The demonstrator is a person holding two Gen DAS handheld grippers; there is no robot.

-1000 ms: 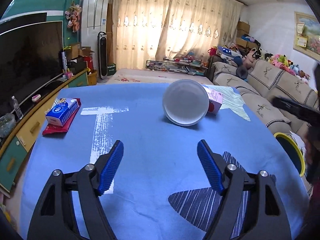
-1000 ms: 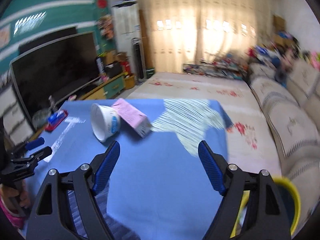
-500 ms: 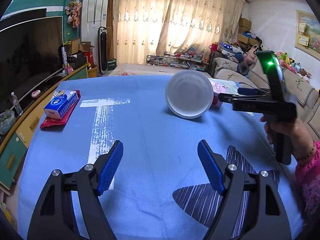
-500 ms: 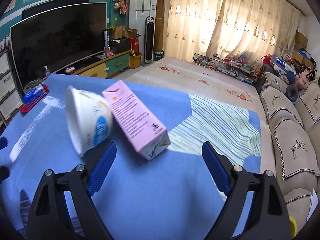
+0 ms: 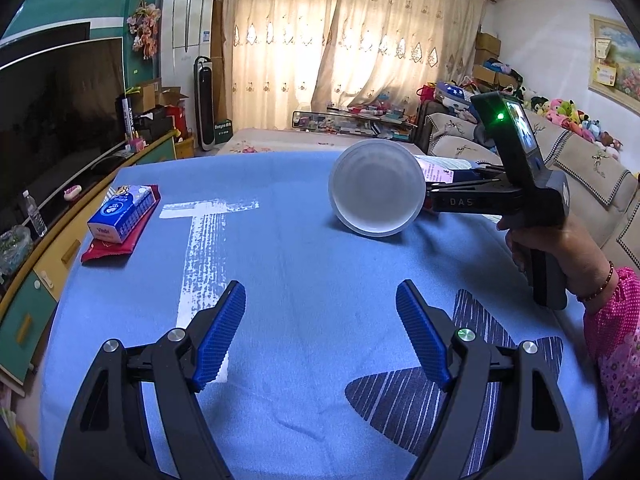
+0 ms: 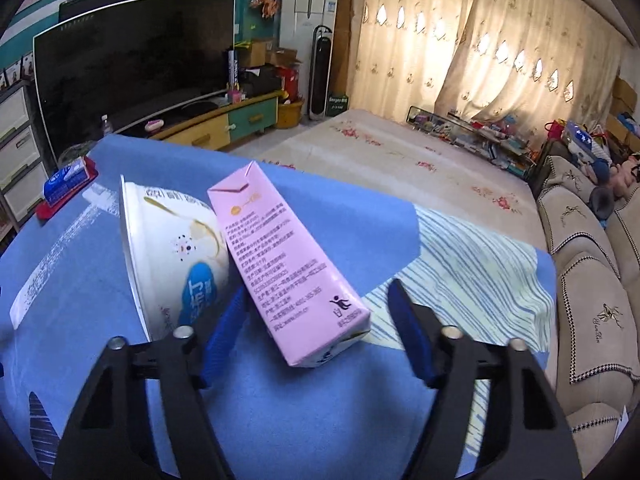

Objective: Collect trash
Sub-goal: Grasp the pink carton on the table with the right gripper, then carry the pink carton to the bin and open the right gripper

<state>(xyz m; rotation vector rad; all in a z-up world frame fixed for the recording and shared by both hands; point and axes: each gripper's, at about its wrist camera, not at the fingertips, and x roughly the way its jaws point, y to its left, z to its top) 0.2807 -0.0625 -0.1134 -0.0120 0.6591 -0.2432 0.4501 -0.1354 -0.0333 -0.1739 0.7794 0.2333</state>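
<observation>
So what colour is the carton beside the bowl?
Pink carton with dark print, clearest in the right wrist view.

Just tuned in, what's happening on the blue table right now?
The right gripper is open and closing in on the pink carton, its fingers either side of the carton's near end without gripping it yet. The carton lies against a white paper bowl tipped on its side on the blue tablecloth. The left gripper hovers open and empty, short of the bowl.
</observation>
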